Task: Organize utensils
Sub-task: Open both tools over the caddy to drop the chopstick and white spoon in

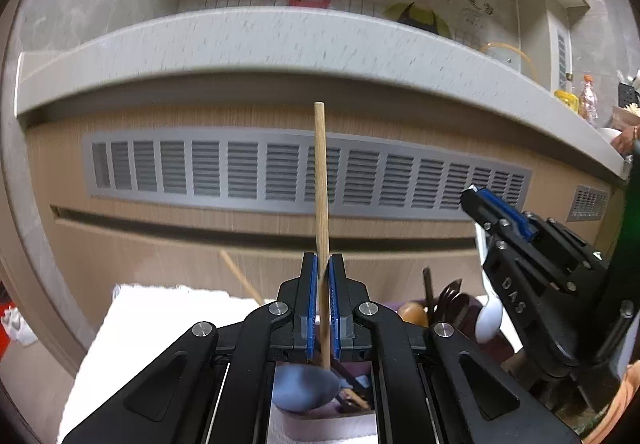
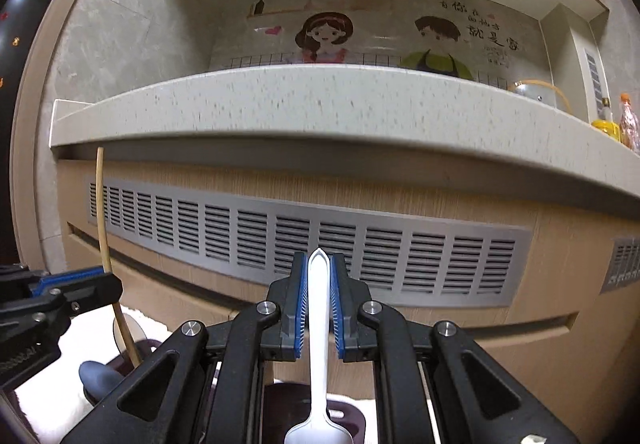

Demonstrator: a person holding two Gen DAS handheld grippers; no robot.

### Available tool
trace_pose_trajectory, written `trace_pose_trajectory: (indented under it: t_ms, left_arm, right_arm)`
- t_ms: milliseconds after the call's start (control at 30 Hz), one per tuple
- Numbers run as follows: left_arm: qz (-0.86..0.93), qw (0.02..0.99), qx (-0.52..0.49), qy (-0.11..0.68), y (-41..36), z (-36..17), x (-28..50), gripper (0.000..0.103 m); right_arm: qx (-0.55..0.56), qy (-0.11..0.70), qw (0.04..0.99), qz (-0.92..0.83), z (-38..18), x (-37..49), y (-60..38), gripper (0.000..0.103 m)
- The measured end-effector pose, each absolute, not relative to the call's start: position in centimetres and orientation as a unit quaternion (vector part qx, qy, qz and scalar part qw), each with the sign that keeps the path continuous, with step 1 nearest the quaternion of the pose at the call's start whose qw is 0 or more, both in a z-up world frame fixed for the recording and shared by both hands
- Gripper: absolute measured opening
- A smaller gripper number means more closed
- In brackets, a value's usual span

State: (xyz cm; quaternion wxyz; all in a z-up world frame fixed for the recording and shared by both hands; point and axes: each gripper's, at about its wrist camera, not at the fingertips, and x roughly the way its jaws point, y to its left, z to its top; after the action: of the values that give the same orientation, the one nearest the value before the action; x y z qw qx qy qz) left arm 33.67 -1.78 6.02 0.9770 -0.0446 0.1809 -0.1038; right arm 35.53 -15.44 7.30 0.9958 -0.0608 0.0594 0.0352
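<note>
The left tool (image 1: 323,264) was closed on the wooden handle of a blue spatula (image 1: 322,204), pads tight against the stick. The handle rose above the pads; the blue head (image 1: 304,390) hung below the tool, over a white towel (image 1: 132,308). To this tool's right stood a dark holder (image 1: 448,308) with several utensils in it, a brown spoon among them, and a second wooden stick (image 1: 240,276) leaned just left of the tool.

The right tool (image 2: 319,268) was clamped on a white plastic spoon (image 2: 319,324), gripping the handle near its tip, with the bowl (image 2: 316,434) hanging below, over a dark purple container (image 2: 352,420). From the left wrist view the same spoon's bowl showed beside the holder. Beyond both tools ran a cabinet front with a grey vent (image 2: 304,244), under a speckled ledge (image 2: 320,104).

Both utensils seemed lifted and not yet placed, so the sorting looked mid-way. The risks, as I judged them: the spoon was held close to its end, so a bump of its bowl on the container rim could pivot or pull it out of the pads. The spatula's round handle could roll or slide down under the weight of its head. The tools were near each other, so lowering both at once could make them collide or knock the standing utensils over.
</note>
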Motion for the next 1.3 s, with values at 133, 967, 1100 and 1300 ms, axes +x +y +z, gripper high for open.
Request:
trace_pose_trajectory:
  t_ms: [133,967,1100,1300]
  left_arm:
    - [-0.100,0.974,-0.047,0.196,-2.2,4.8,33.6,0.006]
    - [-0.100,0.949,-0.105,0.281,0.4,3.5,29.4,0.017]
    - [-0.094,0.945,-0.107,0.294,0.8,3.0,27.8,0.036]
    - [-0.076,0.951,-0.097,0.285,1.0,2.7,23.6,0.066]
  right_arm:
    - [-0.066,0.060,0.996,0.030,6.2,35.2,-15.3,0.011]
    - [0.043,0.250,0.959,0.130,3.2,31.2,-20.5,0.011]
    - [0.049,0.270,0.954,0.124,2.5,30.4,-21.2,0.019]
    - [0.033,0.258,0.959,0.115,2.9,25.0,-21.2,0.040]
